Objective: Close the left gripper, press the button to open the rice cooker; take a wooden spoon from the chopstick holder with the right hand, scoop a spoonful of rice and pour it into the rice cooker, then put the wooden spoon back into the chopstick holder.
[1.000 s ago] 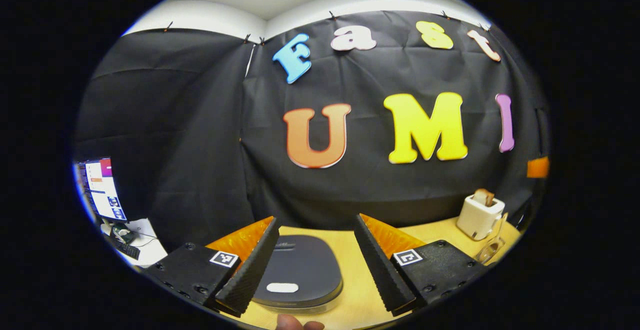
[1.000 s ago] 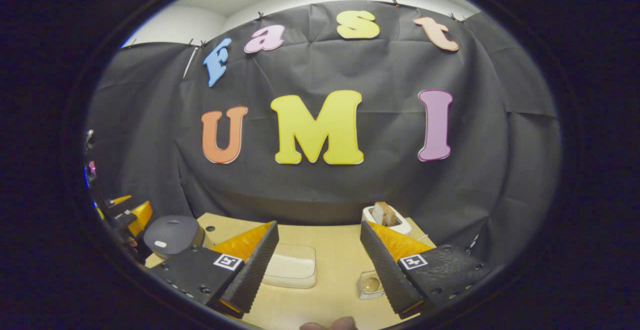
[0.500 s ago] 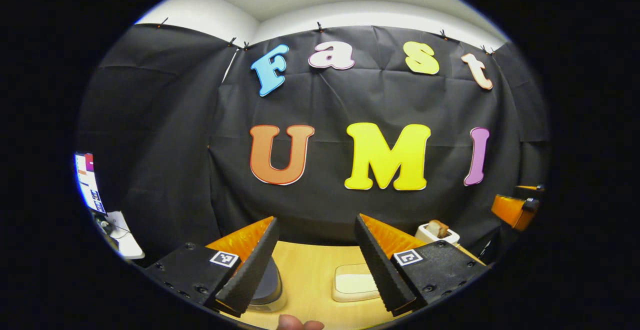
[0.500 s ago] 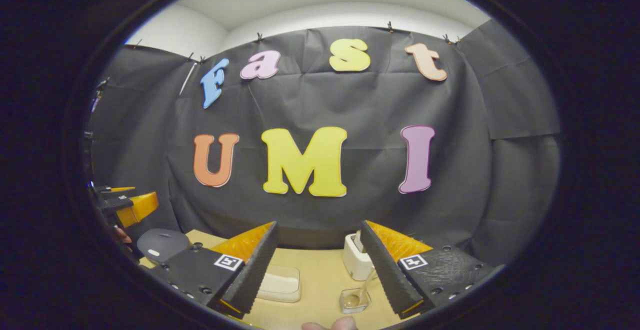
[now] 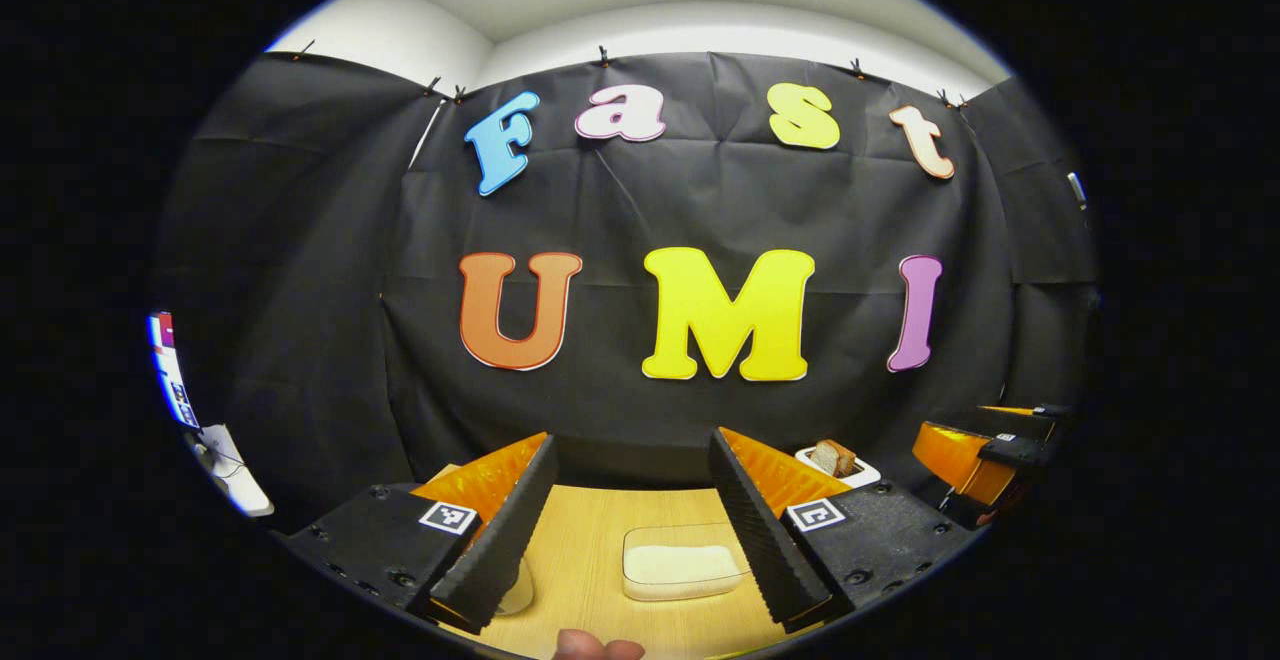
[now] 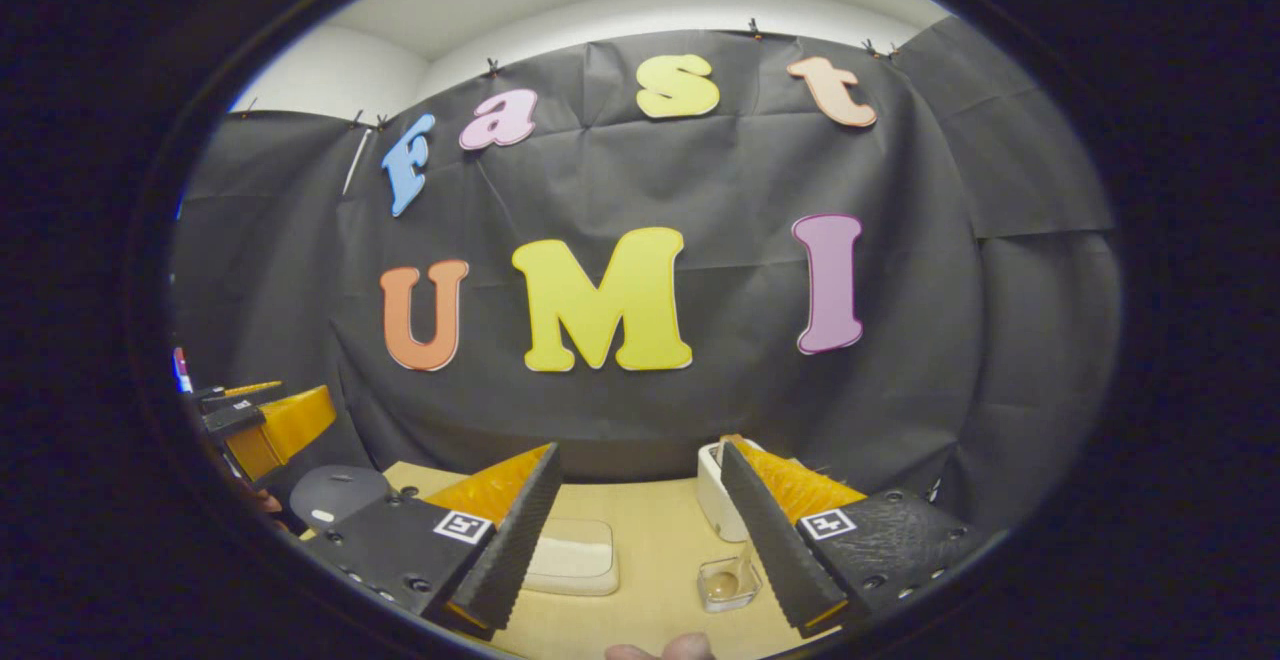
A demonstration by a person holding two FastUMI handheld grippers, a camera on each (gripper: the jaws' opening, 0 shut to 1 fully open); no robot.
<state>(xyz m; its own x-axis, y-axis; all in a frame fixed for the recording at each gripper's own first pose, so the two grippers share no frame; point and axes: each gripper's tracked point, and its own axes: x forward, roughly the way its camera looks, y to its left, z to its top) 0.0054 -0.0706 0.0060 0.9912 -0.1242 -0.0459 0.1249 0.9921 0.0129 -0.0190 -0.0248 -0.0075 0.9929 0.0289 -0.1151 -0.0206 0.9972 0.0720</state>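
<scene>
In the right gripper view the rice cooker (image 6: 335, 493), its dark lid down and a pale button on it, stands at the table's far left. A clear holder (image 6: 742, 568) with the wooden spoon (image 6: 721, 586) in it stands just left of my right finger. A shallow box of rice (image 6: 572, 554) lies ahead of my right gripper (image 6: 640, 447), which is open and holds nothing. In the left gripper view the rice box (image 5: 680, 565) lies between the fingers of my open left gripper (image 5: 630, 437). A pale sliver of the cooker (image 5: 519, 588) peeks from behind the left finger.
A white toaster (image 5: 835, 460) with a slice of bread stands at the back right of the wooden table (image 5: 590, 540). The right gripper (image 5: 985, 450) hangs at the far right of the left gripper view. The left gripper (image 6: 265, 420) hovers above the cooker in the right gripper view.
The left gripper has swung right: the cooker slid from between its fingers to behind the left one, and the rice box came between them. The right gripper's aim rose, then dipped slightly. Both stayed open.
</scene>
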